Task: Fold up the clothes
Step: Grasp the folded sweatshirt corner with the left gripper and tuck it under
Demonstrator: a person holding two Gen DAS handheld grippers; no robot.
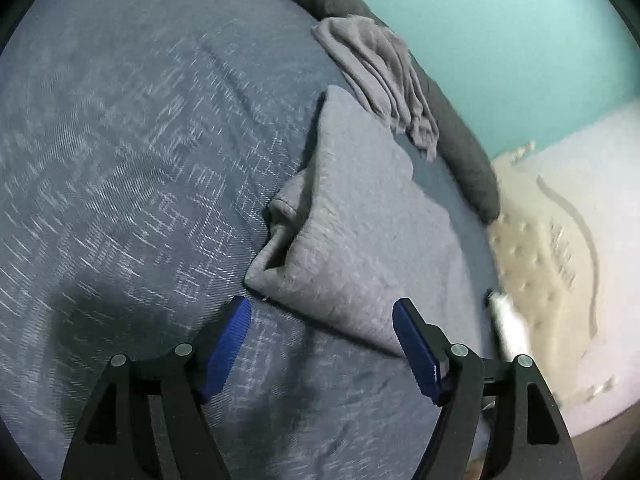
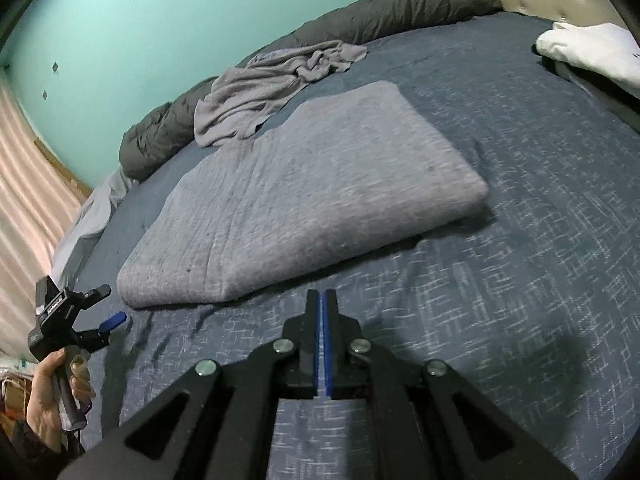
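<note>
On the blue bedspread (image 2: 500, 240) we see a grey folded garment (image 2: 304, 196) lying flat as a thick pad, with a crumpled grey garment (image 2: 272, 84) just beyond it near the dark duvet roll (image 2: 360, 16). We judge both soft, light and floppy, best pinched at a corner or hem. Our left gripper (image 1: 322, 312) stands wide apart beside the pad's near corner; our right gripper (image 2: 322, 304) is closed on nothing, just short of its near edge.

Blue bedspread (image 2: 500, 240), dark duvet (image 2: 400, 8) (bunched), teal wall (image 2: 140, 20).
</note>
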